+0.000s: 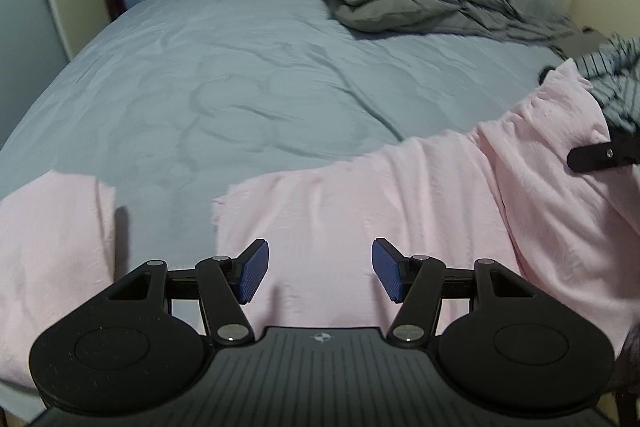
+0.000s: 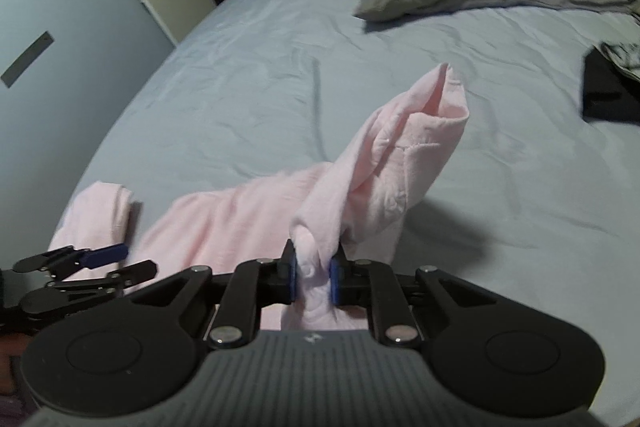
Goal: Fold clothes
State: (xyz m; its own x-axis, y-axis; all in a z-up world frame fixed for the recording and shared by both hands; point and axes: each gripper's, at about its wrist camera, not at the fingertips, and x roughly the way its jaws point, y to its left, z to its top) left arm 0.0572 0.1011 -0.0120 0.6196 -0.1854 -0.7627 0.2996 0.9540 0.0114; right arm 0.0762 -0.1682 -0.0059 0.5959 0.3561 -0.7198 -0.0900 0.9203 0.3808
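A: So, left wrist view: my left gripper (image 1: pixel 319 271) is spread and empty over the pink garment (image 1: pixel 360 211), which lies spread on the near side of the bed (image 1: pixel 240 75). No fold in yet.

B: Right wrist view?

A: My right gripper (image 2: pixel 314 274) pinches a bunched pink edge, lifted. Folding has barely begun.

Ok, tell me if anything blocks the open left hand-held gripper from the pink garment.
Nothing visible does. The left hand-held gripper hangs open directly over the pink garment, with only bare cloth between its pads. The right hand-held gripper is shut on a bunched part further along, clear of that path.
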